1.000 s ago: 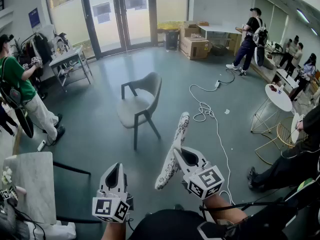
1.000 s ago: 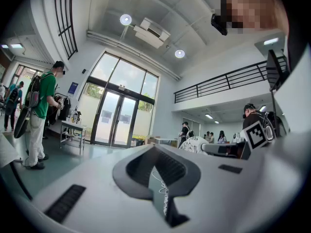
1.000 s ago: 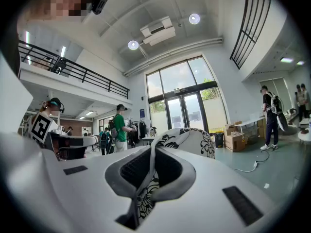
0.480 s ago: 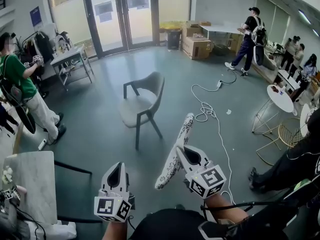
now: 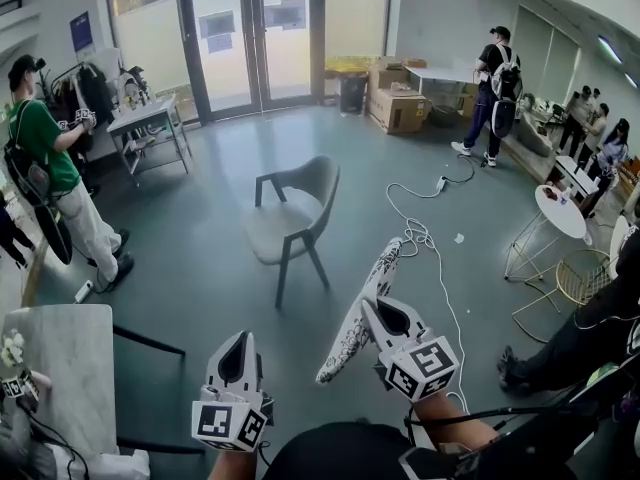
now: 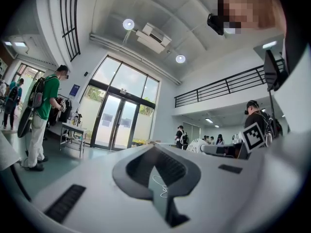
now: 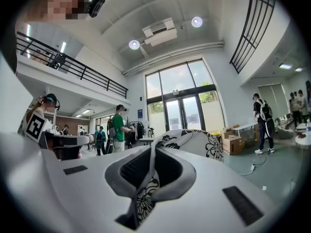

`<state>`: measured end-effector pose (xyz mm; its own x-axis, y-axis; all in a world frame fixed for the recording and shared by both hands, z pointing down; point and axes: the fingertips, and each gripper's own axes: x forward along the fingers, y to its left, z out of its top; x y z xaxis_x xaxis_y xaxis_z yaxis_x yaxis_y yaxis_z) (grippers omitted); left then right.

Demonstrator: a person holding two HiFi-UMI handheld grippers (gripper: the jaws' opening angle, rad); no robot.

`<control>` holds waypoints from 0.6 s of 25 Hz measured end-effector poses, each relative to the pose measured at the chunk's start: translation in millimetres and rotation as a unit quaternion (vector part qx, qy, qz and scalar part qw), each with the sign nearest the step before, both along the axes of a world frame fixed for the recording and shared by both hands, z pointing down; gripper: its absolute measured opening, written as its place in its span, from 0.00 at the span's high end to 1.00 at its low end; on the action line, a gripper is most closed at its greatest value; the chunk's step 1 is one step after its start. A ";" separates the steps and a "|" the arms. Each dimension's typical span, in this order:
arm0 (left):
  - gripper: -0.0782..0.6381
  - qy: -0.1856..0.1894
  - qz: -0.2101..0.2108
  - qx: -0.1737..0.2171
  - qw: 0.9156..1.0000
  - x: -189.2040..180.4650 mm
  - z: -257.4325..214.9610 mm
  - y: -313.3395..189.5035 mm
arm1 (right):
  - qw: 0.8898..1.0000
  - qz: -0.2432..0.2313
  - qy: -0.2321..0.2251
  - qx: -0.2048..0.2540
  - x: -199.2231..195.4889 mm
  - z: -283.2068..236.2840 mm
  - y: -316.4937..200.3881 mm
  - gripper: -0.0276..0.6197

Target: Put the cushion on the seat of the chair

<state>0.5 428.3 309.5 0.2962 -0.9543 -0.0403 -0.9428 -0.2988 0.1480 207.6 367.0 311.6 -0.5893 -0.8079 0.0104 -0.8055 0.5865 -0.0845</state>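
A room with a green-grey floor, seen from above my two tongs. My right gripper (image 5: 379, 305) is clamped on the near, lower edge of the cushion (image 5: 366, 290), a white one with a black flower print. The right gripper view shows the fabric pinched thin between jaws that are almost together. The cushion stands on edge, its long axis running from near me to far and leaning a little to the right.

My left gripper (image 5: 240, 339) hangs near and to the left of the right one. Its jaws are together and nothing is between them.

The chair (image 5: 312, 183) is far from both tongs and to the left of the cushion, well apart from it. Its seat (image 5: 265, 238) is bare and faces the near left, with the backrest on the far right. I judge the right hand must carry the cushion far and left, then lay it flat. The left hand sits more directly in line with the seat, but holds nothing.

Counts: one cushion, one grey chair, two tongs, one white cable (image 5: 432, 253) on the floor right of the chair
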 end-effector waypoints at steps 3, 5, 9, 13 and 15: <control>0.88 -0.026 -0.004 -0.007 1.000 -25.9 2.0 3.6 | 1.000 0.008 0.001 0.001 -20.1 -6.3 5.7 0.91; 0.88 -0.038 -0.009 -0.015 0.999 -39.9 7.2 6.2 | 1.000 0.014 -0.003 0.001 -27.2 -7.3 9.4 0.91; 0.88 -0.034 0.010 -0.016 0.999 -54.2 13.7 5.8 | 1.000 0.025 -0.006 -0.004 -35.7 -2.3 11.1 0.91; 0.88 -0.024 0.021 -0.019 0.999 -62.4 15.9 1.1 | 1.000 0.027 -0.008 -0.013 -47.6 -2.2 8.1 0.91; 0.88 -0.026 0.025 -0.019 0.999 -61.5 16.5 -5.1 | 1.000 0.027 -0.009 -0.012 -50.1 -3.8 1.0 0.91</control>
<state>-61.0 423.2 326.0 0.3447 -0.9386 0.0128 -0.9334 -0.3412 0.1106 157.5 368.0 307.9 -0.5447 -0.8384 0.0194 -0.8344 0.5394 -0.1133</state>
